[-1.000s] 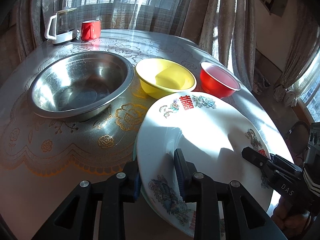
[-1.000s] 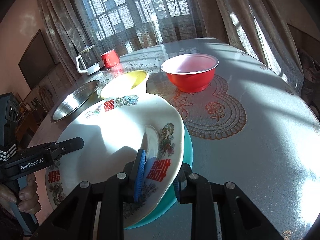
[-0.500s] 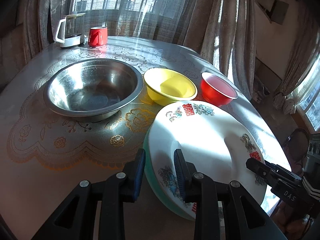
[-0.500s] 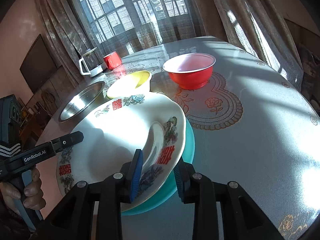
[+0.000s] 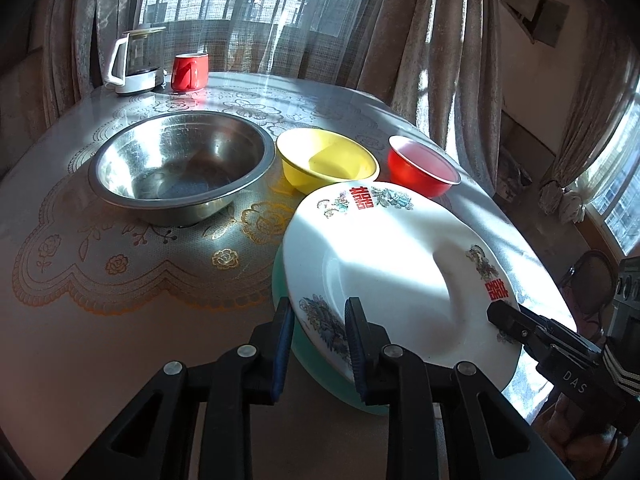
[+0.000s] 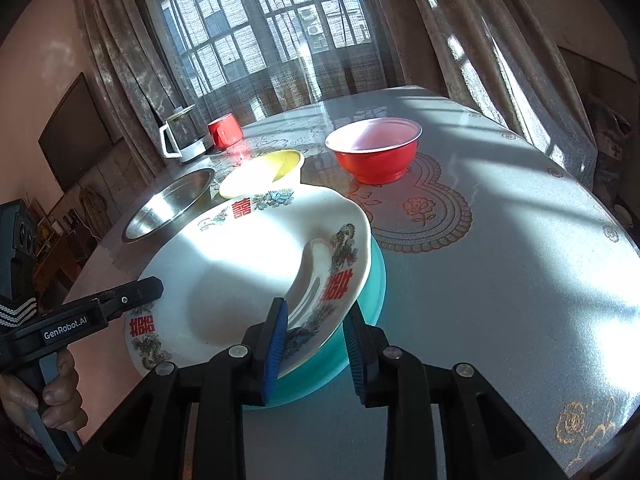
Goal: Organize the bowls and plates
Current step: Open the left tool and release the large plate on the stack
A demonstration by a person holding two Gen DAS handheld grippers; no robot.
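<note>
Sunlit lace-clothed round table point(image 5: 132, 276): your left gripper point(image 5: 318, 344) and right gripper point(image 6: 314, 344), jaws parted around opposite rims, gripping nothing, leave the white floral plate point(image 5: 392, 264) stacked on the teal plate point(image 6: 374, 280)

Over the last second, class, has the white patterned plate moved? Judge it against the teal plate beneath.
Yes. The white plate, tilted up a second ago, has come down flat onto the teal plate, with both grippers' jaws now spread clear of its rim.

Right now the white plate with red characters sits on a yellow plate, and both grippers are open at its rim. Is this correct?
Not quite: the white plate sits on a teal plate, not yellow, as the right wrist view shows. The left gripper and right gripper are open at its rim.
</note>
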